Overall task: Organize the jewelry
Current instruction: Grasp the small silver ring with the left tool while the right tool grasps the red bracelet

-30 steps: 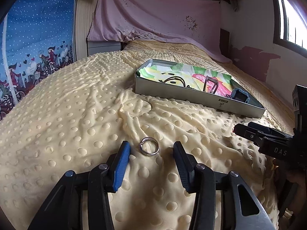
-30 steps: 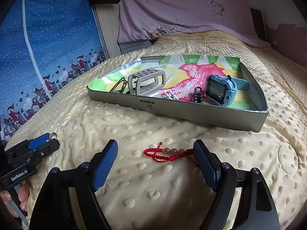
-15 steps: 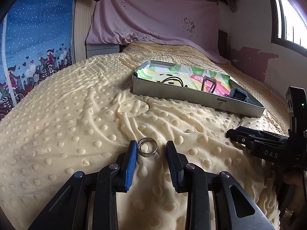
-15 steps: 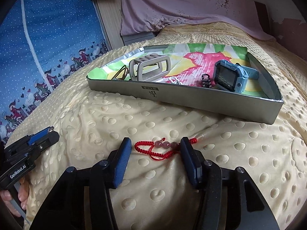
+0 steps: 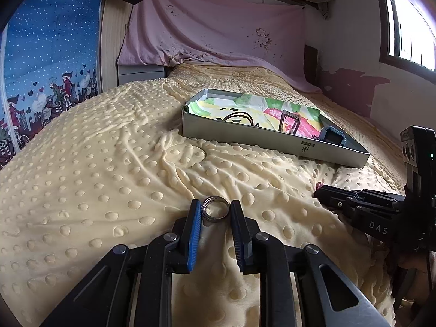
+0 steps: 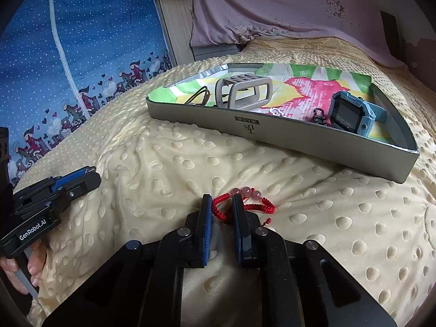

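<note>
On the bed [image 5: 114,141], near its front edge, our left tool [image 5: 215,209] clamps a silver ring [image 5: 216,211]. Our right tool [image 6: 221,209] pinches a red bracelet [image 6: 244,204]. We should lift both gently toward the tray [image 6: 272,132] behind.

a bed under a dotted cream blanket [image 5: 109,163], pink sheet [image 5: 218,32] on the wall, bright window [image 5: 408,21] right.
</note>
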The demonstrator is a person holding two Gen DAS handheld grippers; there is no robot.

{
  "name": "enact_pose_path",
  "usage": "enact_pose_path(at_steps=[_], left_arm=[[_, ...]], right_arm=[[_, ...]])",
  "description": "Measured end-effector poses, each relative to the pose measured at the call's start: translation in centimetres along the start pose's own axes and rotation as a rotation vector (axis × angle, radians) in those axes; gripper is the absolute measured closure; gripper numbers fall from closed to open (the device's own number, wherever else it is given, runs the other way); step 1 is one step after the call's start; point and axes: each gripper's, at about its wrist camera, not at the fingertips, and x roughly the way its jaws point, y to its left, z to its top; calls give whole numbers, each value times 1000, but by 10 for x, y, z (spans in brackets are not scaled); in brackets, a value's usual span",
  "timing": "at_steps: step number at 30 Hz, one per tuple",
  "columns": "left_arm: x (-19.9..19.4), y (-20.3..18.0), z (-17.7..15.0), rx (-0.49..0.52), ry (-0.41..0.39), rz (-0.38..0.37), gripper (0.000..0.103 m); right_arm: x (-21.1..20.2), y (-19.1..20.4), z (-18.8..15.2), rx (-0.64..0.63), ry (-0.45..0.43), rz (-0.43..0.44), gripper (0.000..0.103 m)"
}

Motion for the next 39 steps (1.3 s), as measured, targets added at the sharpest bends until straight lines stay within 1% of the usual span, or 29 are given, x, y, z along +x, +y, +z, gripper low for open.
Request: enact_pose_path(at_steps=[3, 8, 10, 13, 17, 27, 30, 32, 35, 39], left_arm=[[-4, -1, 0, 6, -15, -19, 83], [-9, -7, 1, 23, -31, -39, 83], [-10, -7, 3, 17, -31, -62, 83], [-13, -12, 5, 32, -36, -59, 83], [-15, -18, 9, 48, -34, -60, 83], [-15, -28, 25, 42, -48, -74, 83], [-9, -32, 35, 30, -51, -76, 83], [-5, -34, 46, 16, -68, -84, 83], [3, -37, 66, -9, -92, -99, 83], [21, -44, 93, -1, -113, -89, 83]], right_arm=[[-4, 5, -1, -19, -17, 19, 97], [-15, 15, -4, -66, -64, 40, 98], [-19, 21, -4, -92, -79, 43, 98], [-25, 25, -4, -117, -97, 37, 98], [-35, 24, 1, -114, -118, 40, 98], [-51, 18, 17, -98, -173, 40, 99], [-54, 15, 26, -94, -192, 37, 99], [-57, 12, 33, -93, -207, 34, 99], [-63, 7, 51, -87, -240, 33, 99], [-68, 0, 78, -87, -278, 24, 99]])
